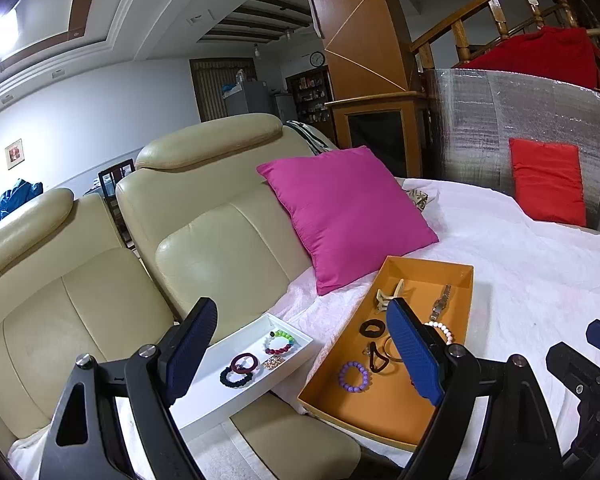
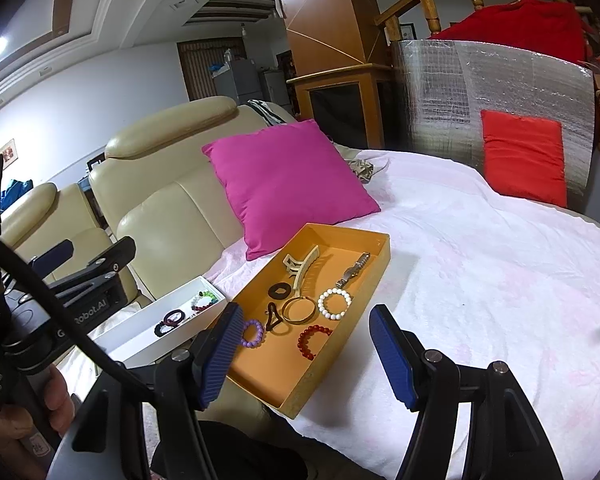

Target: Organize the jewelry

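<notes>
While both jaws gape empty, orange tray (image 2: 342, 350) of jewelry just ahead, untouched.

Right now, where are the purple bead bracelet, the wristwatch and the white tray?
purple bead bracelet (image 1: 354, 377), left wrist view, on its beaded ring.
wristwatch (image 2: 354, 270), right wrist view, on its metal band.
white tray (image 1: 236, 394), left wrist view, on its near wall.

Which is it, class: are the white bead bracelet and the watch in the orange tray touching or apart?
Cannot tell. In the right wrist view the white bead bracelet meets the watch end, without a plain gap or contact.
</notes>
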`<control>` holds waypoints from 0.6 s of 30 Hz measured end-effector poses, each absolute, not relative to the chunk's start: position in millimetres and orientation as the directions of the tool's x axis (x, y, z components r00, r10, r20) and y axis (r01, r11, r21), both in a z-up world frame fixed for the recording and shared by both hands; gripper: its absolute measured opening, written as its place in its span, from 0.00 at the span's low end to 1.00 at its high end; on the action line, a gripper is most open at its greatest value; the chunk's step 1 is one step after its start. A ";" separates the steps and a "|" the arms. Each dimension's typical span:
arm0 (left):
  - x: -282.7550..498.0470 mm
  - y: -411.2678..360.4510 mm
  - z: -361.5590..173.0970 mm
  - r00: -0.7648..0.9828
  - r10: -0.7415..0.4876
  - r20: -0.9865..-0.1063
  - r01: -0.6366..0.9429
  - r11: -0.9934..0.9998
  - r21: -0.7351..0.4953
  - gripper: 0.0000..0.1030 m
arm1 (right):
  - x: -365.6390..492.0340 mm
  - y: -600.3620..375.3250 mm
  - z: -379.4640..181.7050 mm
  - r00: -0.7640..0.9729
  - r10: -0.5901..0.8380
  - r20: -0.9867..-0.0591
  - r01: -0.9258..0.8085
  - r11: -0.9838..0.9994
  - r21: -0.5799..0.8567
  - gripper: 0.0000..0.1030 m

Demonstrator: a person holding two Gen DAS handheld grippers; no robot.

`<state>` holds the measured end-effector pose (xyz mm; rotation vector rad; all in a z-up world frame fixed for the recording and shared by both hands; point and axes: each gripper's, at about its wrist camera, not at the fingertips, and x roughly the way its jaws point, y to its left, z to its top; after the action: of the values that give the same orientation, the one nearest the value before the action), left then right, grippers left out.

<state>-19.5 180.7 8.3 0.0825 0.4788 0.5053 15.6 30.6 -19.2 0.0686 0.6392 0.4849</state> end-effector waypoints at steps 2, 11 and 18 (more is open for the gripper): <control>-19.4 180.4 8.3 0.768 0.482 -0.421 -0.444 0.875 0.192 0.84 | 15.7 30.6 -19.0 0.695 0.456 -0.556 -0.413 0.886 0.210 0.67; -20.7 183.1 8.0 0.768 0.477 -0.427 -0.443 0.878 0.183 0.84 | 15.6 33.7 -18.5 0.696 0.454 -0.556 -0.413 0.887 0.207 0.67; -22.2 190.2 8.6 0.770 0.463 -0.438 -0.439 0.884 0.163 0.84 | 14.1 35.5 -16.2 0.699 0.453 -0.554 -0.411 0.888 0.207 0.67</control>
<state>-22.2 190.2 8.6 0.0520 0.4889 0.4890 14.1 35.5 -16.2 0.0687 0.6348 0.4819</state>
